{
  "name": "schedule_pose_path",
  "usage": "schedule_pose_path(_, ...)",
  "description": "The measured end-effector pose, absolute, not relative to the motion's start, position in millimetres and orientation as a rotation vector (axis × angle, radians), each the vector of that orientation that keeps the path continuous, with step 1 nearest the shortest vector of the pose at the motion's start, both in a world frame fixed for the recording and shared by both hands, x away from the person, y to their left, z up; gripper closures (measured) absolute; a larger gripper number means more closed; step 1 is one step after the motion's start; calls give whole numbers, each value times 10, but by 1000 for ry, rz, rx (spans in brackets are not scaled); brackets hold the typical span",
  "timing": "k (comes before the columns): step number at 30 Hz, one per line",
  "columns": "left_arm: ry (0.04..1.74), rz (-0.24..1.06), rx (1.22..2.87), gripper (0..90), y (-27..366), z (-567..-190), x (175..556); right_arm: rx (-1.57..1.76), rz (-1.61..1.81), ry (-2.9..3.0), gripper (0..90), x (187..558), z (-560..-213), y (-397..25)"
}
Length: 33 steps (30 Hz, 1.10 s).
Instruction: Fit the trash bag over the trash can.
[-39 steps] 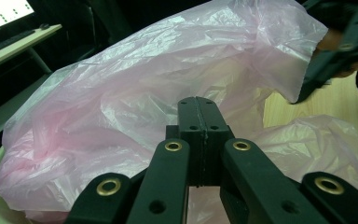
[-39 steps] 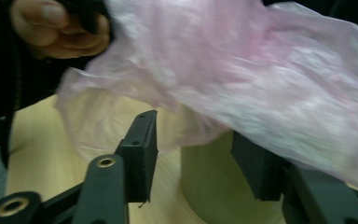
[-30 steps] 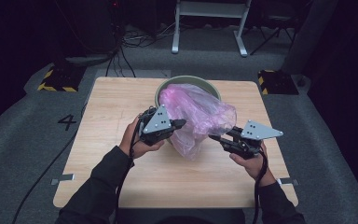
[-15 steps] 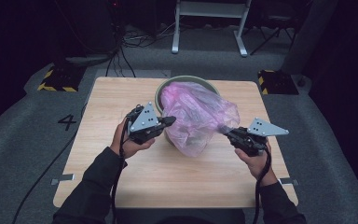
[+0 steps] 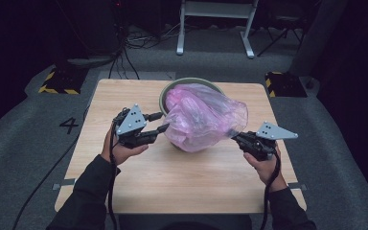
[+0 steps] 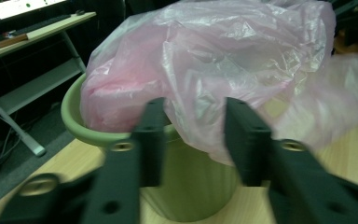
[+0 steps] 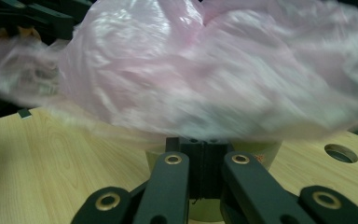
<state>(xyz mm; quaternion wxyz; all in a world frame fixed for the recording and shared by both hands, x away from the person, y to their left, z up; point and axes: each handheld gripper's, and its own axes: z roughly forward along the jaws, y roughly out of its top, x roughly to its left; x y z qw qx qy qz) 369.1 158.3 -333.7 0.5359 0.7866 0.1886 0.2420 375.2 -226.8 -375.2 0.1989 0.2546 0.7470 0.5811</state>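
Pink film over a pale green bin, black tools on light wood.

The plastic bag [image 5: 203,117] is translucent pink, glossy white where it creases. The bin [image 6: 186,186] is pale green. Both grippers, left [image 5: 159,122] and right [image 5: 235,136], are black with grey plates. The table [image 5: 191,182] is light wood grain; the floor [image 5: 24,143] is grey carpet bearing a black "4".
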Motion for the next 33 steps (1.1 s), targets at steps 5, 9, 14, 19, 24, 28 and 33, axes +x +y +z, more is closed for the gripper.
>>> schedule_pose_path(5, 368, 555, 1905, 216, 1382, -3239, 3521, 693, 1597, 2091, 900, 3738, -3739, -2218)
schedule_pose_path(9, 287, 561, 1928, 185, 1159, -3167, 3372, 686, 1583, 2089, 900, 3724, -3716, -2197)
schedule_pose_path(14, 231, 652, 2006, 178, 821, -3187, 3294, 673, 1579, 2090, 900, 3717, -3698, -2176)
schedule_pose_path(19, 321, 810, 2015, 420, 652, -3211, 3416, 661, 1579, 2107, 900, 3698, -3702, -2172)
schedule_pose_path(24, 347, 815, 2005, 597, 646, -3182, 3559, 654, 1581, 2112, 900, 3696, -3709, -2177)
schedule_pose_path(28, 309, 813, 2034, 807, 648, -3193, 3629, 656, 1576, 2110, 900, 3705, -3712, -2182)
schedule_pose_path(33, 334, 796, 2029, 899, 747, -3174, 3721, 666, 1567, 2118, 900, 3731, -3736, -2193)
